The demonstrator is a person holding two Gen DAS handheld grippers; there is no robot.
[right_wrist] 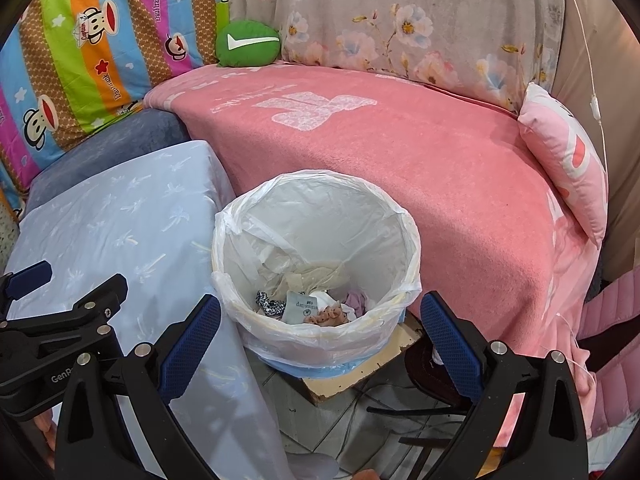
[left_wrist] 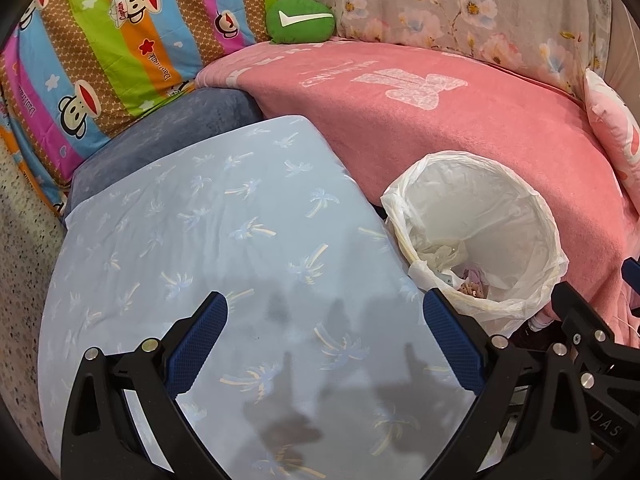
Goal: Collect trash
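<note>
A white bin lined with a clear plastic bag (right_wrist: 316, 264) stands on the floor between the blue table and the pink sofa; it also shows in the left wrist view (left_wrist: 476, 236). Several bits of trash (right_wrist: 316, 306) lie at its bottom: crumpled paper, a label, patterned scraps. My right gripper (right_wrist: 320, 336) is open and empty, just in front of and above the bin. My left gripper (left_wrist: 325, 340) is open and empty above the light blue tablecloth (left_wrist: 224, 240), left of the bin. Each gripper shows at the edge of the other's view.
A pink blanket (right_wrist: 400, 152) covers the sofa behind the bin, with a green cushion (right_wrist: 248, 44) and a pink pillow (right_wrist: 568, 156) on it. Striped cartoon bedding (left_wrist: 100, 48) hangs at the left. A cardboard piece (right_wrist: 360, 376) and cables lie on the tiled floor under the bin.
</note>
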